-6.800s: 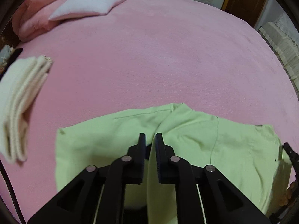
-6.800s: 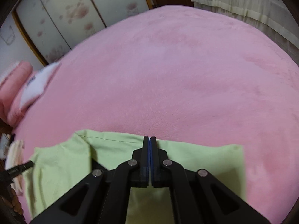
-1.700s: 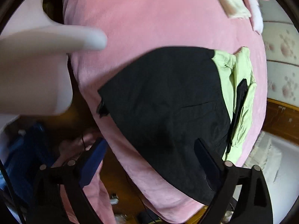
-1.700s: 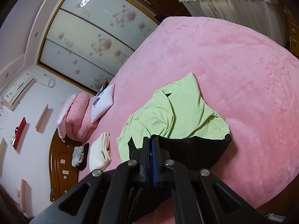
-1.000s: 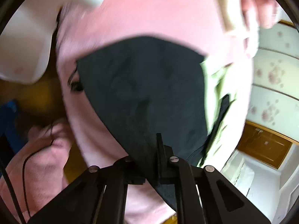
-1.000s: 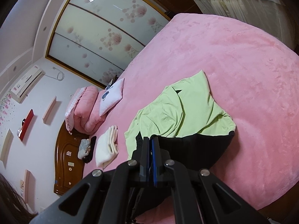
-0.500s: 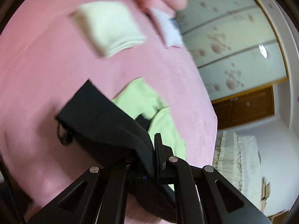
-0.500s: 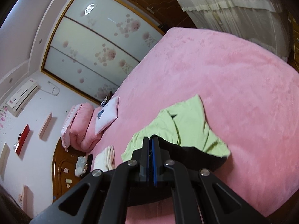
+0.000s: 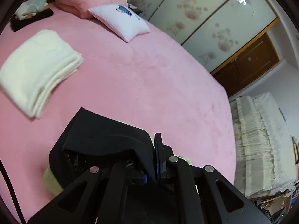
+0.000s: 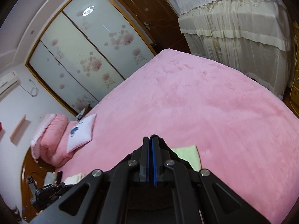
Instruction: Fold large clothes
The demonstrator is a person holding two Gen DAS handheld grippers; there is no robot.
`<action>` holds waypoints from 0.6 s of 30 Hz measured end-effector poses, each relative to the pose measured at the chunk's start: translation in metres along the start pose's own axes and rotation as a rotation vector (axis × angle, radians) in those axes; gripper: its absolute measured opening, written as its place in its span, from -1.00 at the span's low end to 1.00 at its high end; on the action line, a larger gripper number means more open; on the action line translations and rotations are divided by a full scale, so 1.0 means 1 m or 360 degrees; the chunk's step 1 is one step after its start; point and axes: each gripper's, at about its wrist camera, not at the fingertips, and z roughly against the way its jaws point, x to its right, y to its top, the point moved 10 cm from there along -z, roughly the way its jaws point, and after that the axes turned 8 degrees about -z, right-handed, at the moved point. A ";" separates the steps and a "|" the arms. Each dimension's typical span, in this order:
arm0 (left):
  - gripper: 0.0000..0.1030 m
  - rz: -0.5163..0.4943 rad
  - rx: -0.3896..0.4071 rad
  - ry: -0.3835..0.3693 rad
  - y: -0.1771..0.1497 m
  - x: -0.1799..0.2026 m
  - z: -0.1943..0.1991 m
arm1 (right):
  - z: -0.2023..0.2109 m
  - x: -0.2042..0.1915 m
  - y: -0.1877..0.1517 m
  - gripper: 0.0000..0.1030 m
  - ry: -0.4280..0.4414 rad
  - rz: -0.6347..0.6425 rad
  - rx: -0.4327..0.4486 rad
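A black garment [image 9: 104,136] is bunched over my left gripper [image 9: 154,145], which is shut on its waist edge and holds it above the pink bed [image 9: 142,85]. The cloth drapes over the left finger and hides it. A light green garment shows under the black one as slivers [image 9: 49,175]. My right gripper [image 10: 150,143] is shut on the same black garment [image 10: 179,158], whose edge shows beside the fingers. A corner of the green garment [image 10: 188,154] lies on the bed [image 10: 205,112] just right of it.
A folded white towel [image 9: 37,69] lies on the bed at left. A white pillow [image 9: 119,21] and a rolled pink quilt [image 9: 87,0] are at the headboard, also in the right wrist view [image 10: 82,130]. A cream-covered sofa [image 9: 261,140] and wardrobe doors [image 10: 89,52] border the bed.
Both grippers have tilted up and lifted the black garment. The left view has swung from the garment to the whole bed; the green garment is now mostly hidden under the black cloth.
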 end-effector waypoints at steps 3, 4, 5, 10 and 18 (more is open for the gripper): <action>-0.91 -0.0061 -0.0087 0.0075 0.008 -0.004 -0.042 | -0.038 0.002 0.005 -0.96 -0.0060 0.0031 -0.0006; -0.90 -0.0090 -0.0123 0.0106 0.007 -0.004 -0.057 | -0.053 0.004 0.006 -0.96 -0.0092 0.0038 -0.0013; -0.88 -0.0122 -0.0161 0.0136 0.007 -0.004 -0.072 | -0.063 0.006 0.006 -0.96 -0.0117 0.0045 -0.0017; -0.61 -0.0231 -0.0414 0.0262 -0.011 -0.014 -0.133 | -0.119 0.020 0.000 -0.89 -0.0275 0.0073 -0.0085; 0.71 -0.0459 -0.0406 0.0272 -0.031 0.011 -0.136 | -0.138 0.014 -0.019 -0.58 -0.0294 0.0124 -0.0154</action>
